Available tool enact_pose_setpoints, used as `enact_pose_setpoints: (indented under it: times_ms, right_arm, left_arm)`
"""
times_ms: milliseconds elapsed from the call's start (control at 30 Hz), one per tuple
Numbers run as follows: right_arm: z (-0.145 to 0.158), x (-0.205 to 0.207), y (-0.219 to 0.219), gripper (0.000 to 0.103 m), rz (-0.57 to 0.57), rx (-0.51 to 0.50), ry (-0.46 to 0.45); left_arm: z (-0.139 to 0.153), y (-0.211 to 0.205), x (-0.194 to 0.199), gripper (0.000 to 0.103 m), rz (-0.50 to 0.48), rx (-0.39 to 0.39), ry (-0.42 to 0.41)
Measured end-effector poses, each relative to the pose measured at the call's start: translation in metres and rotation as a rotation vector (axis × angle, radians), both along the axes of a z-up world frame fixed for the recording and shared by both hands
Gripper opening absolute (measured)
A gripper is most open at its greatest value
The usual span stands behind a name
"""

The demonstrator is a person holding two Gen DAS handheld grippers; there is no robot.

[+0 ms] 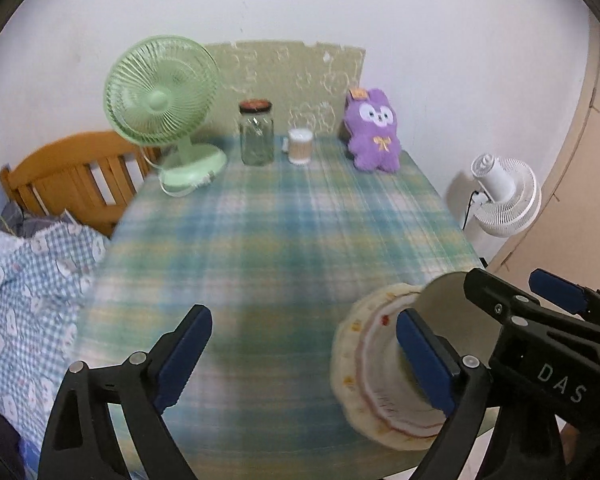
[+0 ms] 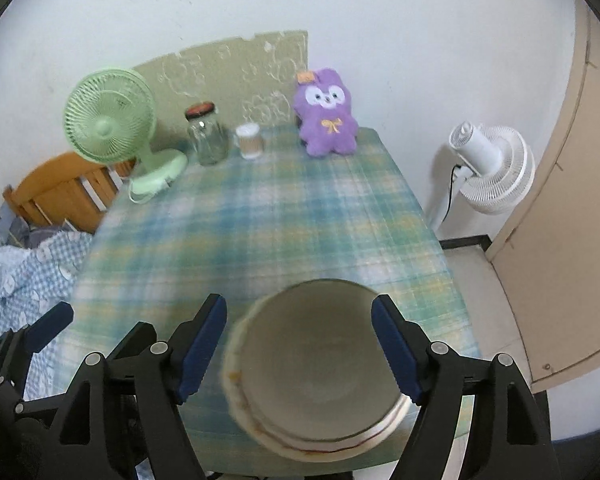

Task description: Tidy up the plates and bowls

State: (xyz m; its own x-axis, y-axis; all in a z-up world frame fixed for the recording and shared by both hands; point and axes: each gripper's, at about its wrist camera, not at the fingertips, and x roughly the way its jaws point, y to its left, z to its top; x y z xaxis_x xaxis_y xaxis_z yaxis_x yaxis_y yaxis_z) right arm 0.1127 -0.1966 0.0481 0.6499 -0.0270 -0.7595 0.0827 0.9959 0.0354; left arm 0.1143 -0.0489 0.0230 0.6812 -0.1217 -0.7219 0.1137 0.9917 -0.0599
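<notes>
Straddling the bowl [image 2: 320, 364], right gripper [image 2: 300, 352] jaws spread, not pinching; bowl sits on the plate [image 2: 240, 404] between them. Left gripper [image 1: 300, 360] jaws spread, empty, plate beside its right jaw. Risk: uneven closing tips the bowl or drags the plate toward the table [image 2: 260, 220] edge.

Soft even indoor light; motion-blurred tablecloth [image 1: 284, 248], strong fisheye bending at edges.

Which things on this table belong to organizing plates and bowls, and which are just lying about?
Job: bowl, sitting on the plate.

Lying about: green fan, glass jar, cup, purple plush toy, white fan on the floor.
</notes>
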Motion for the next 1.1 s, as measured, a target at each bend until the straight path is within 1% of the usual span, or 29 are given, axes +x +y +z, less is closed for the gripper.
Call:
enact_pose_setpoints:
  times_ms: [133, 300, 500, 633, 733, 767, 967, 1100]
  right_arm:
    - [0.012, -0.016, 0.033, 0.077, -0.038, -0.022, -0.055]
    - [0.015, -0.034, 0.058, 0.077, -0.092, 0.001, -0.087]
    - [0.015, -0.055, 0.083, 0.078, -0.087, -0.026, -0.125]
    - [0.005, -0.069, 0.09, 0.078, -0.069, -0.007, -0.132]
    - [-0.007, -0.077, 0.092, 0.084, -0.043, -0.016, -0.139]
    - [-0.011, -0.081, 0.091, 0.085, -0.036, -0.011, -0.146]
    - [-0.035, -0.102, 0.081, 0.085, -0.014, 0.006, -0.186]
    - [-0.046, -0.113, 0.079, 0.085, -0.006, -0.007, -0.214]
  left_arm:
    - [0.01, 0.034, -0.008, 0.099, -0.033, 0.002, -0.047]
    - [0.013, 0.066, -0.013, 0.1, -0.055, 0.016, -0.068]
    - [0.012, 0.091, -0.031, 0.103, -0.068, 0.028, -0.103]
    - [0.004, 0.1, -0.047, 0.103, -0.038, 0.053, -0.133]
    - [-0.004, 0.104, -0.06, 0.103, -0.02, 0.059, -0.153]
    - [-0.009, 0.106, -0.065, 0.103, -0.007, 0.06, -0.16]
    - [-0.03, 0.112, -0.088, 0.103, 0.075, 0.037, -0.189]
    - [-0.042, 0.113, -0.099, 0.103, 0.107, 0.024, -0.217]
